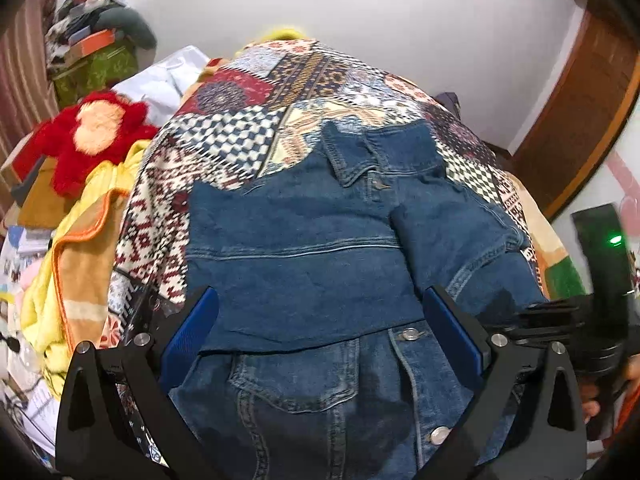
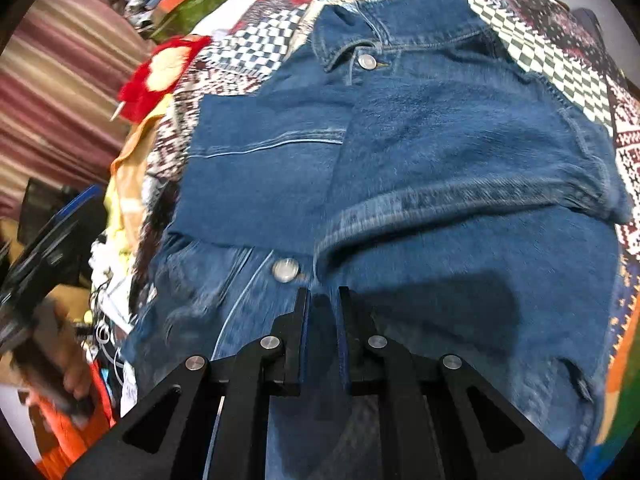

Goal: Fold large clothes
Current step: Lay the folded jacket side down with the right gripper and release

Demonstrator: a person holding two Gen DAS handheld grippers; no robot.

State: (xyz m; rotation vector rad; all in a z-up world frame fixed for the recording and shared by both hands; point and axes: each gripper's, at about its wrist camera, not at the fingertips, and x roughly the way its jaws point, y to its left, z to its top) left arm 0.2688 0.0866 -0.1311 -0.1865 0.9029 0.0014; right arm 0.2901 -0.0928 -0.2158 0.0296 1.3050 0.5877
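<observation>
A blue denim jacket (image 1: 316,248) lies front up on a patchwork blanket (image 1: 240,120), collar at the far end, both sleeves folded across the chest. My left gripper (image 1: 320,316) is open, its blue-padded fingers wide apart just above the jacket's lower front. The jacket fills the right wrist view (image 2: 400,152). My right gripper (image 2: 323,300) hovers over the placket below a metal button (image 2: 285,270); its jaws stand nearly closed with a narrow gap and hold no cloth. The right gripper also shows at the right edge of the left wrist view (image 1: 552,312).
A red plush toy (image 1: 96,136) and yellow-orange towels (image 1: 80,240) lie left of the blanket. Boxes and clothes pile up at the far left (image 1: 96,52). A white wall (image 1: 400,32) and a wooden door frame (image 1: 580,120) stand behind. The other gripper and hand show in the right wrist view's left edge (image 2: 44,264).
</observation>
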